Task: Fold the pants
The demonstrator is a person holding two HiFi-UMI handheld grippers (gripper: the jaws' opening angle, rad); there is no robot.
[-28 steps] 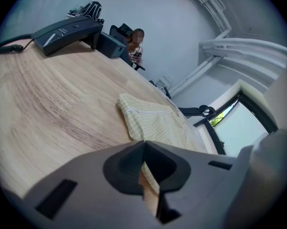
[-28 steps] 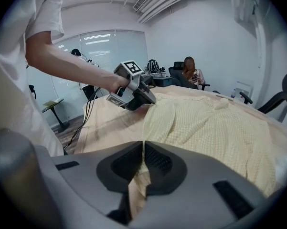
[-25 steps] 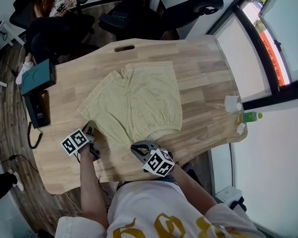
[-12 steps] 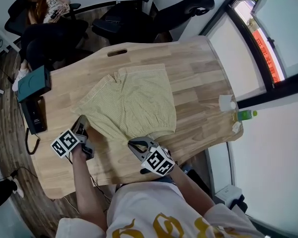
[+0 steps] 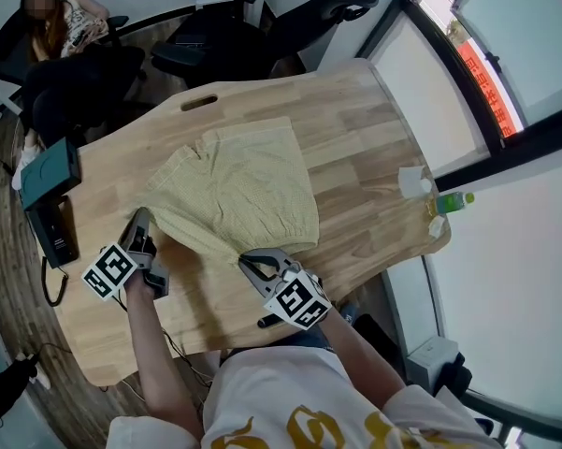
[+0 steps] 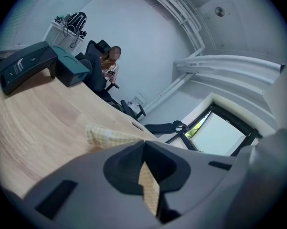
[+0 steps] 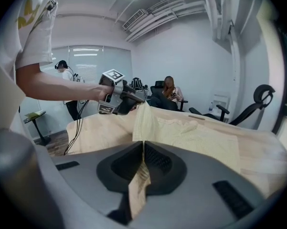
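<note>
Pale yellow shorts (image 5: 234, 185) lie on the wooden table (image 5: 365, 138), with their near edge raised off the wood. My left gripper (image 5: 140, 230) is shut on the near left corner, and in its own view the cloth (image 6: 150, 190) is pinched between the jaws. At the near right corner my right gripper (image 5: 253, 261) is also shut on the fabric (image 7: 138, 185). In the right gripper view the left gripper (image 7: 120, 98) holds up a peak of cloth, and the rest of the shorts (image 7: 200, 135) stays flat behind it.
A teal box (image 5: 45, 171) and a black desk phone (image 5: 51, 223) sit at the table's left edge. A white cup (image 5: 413, 181) and a green bottle (image 5: 453, 201) stand at the right edge. Office chairs (image 5: 262, 26) and a seated person (image 5: 51, 26) are beyond the table.
Both grippers have risen with the near edge of the shorts, which now hangs off the table between them. The left corner is lifted higher than before.
</note>
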